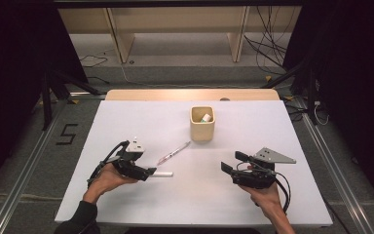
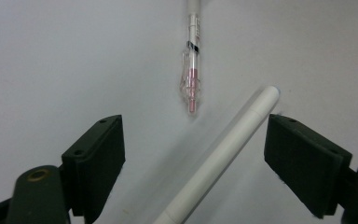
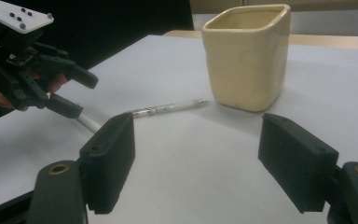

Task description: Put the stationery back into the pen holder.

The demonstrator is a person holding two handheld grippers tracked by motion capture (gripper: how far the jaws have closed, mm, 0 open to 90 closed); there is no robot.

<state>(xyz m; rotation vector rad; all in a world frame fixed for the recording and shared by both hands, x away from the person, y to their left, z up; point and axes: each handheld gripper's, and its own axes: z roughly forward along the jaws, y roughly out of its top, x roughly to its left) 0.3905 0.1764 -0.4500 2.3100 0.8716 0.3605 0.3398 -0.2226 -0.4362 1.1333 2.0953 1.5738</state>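
A white pen (image 1: pixel 164 174) lies on the white table (image 1: pixel 141 117) at the front left. My left gripper (image 1: pixel 150 171) is open around its near end. In the left gripper view this white pen (image 2: pixel 223 149) runs slantwise between the spread jaws of the left gripper (image 2: pixel 193 154), and the pads stay off it. A clear pen with a pink inside (image 1: pixel 174 153) (image 2: pixel 192 70) lies just beyond. My right gripper (image 1: pixel 230 161) (image 3: pixel 196 158) is open and empty at the front right, pointing at the cream square cup (image 1: pixel 202 124) (image 3: pixel 247 60).
The cup holds a small white and green thing (image 1: pixel 206 117). The right gripper view shows the left gripper (image 3: pixel 85 97), held by a hand, with the clear pen (image 3: pixel 168 108) lying between it and the cup. Cables and dark stands flank the table.
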